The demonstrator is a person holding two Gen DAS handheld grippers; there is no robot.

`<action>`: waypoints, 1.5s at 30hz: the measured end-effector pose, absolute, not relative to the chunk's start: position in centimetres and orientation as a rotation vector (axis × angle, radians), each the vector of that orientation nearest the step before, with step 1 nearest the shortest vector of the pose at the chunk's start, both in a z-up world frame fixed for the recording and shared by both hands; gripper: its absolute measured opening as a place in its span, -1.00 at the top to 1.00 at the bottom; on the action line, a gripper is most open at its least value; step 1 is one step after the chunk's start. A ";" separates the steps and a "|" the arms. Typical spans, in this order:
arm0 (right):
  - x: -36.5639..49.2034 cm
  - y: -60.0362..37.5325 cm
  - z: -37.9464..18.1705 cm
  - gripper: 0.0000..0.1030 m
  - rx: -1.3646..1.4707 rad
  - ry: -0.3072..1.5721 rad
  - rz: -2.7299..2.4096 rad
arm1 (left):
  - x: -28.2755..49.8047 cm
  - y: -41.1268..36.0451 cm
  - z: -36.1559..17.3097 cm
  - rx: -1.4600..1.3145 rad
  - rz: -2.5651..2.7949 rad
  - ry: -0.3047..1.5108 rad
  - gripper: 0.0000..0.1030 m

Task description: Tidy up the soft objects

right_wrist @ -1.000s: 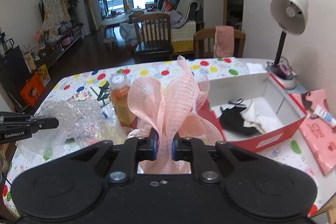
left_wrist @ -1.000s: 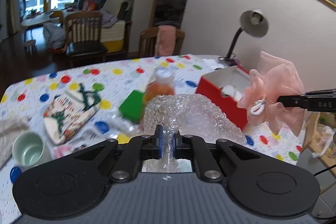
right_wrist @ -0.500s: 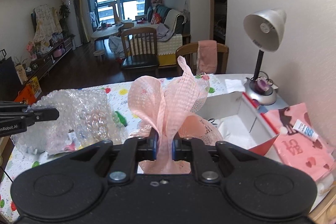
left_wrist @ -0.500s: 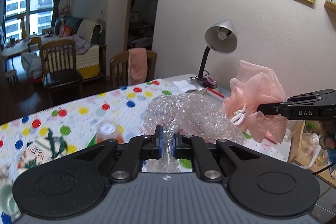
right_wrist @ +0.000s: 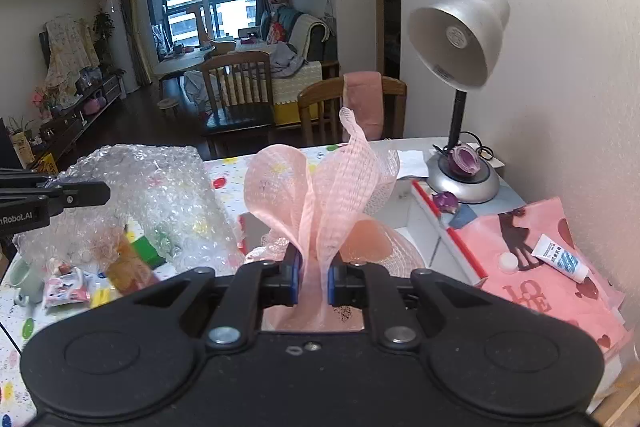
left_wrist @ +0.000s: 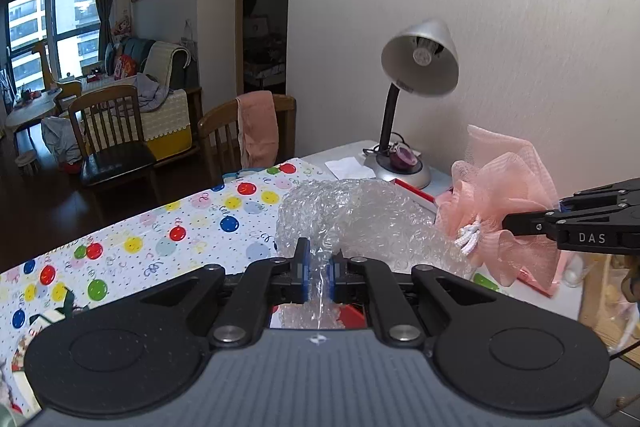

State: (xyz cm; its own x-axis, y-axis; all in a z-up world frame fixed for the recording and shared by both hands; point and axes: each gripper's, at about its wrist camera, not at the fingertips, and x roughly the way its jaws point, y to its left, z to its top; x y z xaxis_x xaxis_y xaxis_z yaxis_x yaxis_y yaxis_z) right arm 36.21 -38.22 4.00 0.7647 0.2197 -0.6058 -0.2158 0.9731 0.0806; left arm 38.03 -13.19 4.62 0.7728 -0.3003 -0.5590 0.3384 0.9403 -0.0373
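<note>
My left gripper (left_wrist: pixel 318 277) is shut on a sheet of clear bubble wrap (left_wrist: pixel 360 219) and holds it in the air above the table. My right gripper (right_wrist: pixel 312 277) is shut on a pink mesh bath pouf (right_wrist: pixel 320 195) with a white cord and holds it up to the right of the bubble wrap. The pouf (left_wrist: pixel 504 203) and the right gripper (left_wrist: pixel 532 223) show at the right of the left wrist view. The bubble wrap (right_wrist: pixel 152 195) and the left gripper (right_wrist: pixel 100 193) show at the left of the right wrist view. A red box (right_wrist: pixel 444 239) with a white inside lies below the pouf.
The table has a polka-dot cloth (left_wrist: pixel 160 239). A silver desk lamp (right_wrist: pixel 460 67) stands at the back right by the wall. A pink printed bag (right_wrist: pixel 532 267) with a small tube (right_wrist: pixel 560 257) lies at the right. A green cup (right_wrist: pixel 24 279), packets and a green block (right_wrist: pixel 148 251) lie at the left. Wooden chairs (left_wrist: pixel 248 135) stand behind the table.
Both grippers have risen and moved toward the lamp end of the table, each still holding its item. The bottle and the box have dropped out of the left wrist view.
</note>
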 end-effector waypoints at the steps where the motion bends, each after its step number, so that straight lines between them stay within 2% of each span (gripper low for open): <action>1: 36.6 -38.7 3.8 0.78 0.009 0.663 0.235 | 38.6 -13.9 4.4 0.073 -0.343 0.601 0.84; 23: 45.5 -46.3 -1.2 0.78 0.014 0.760 0.178 | 49.6 -25.5 -3.2 0.069 -0.336 0.853 0.84; 45: 51.4 -45.8 -8.1 0.77 -0.034 0.894 0.192 | 54.3 -28.1 -10.2 0.079 -0.287 0.995 0.84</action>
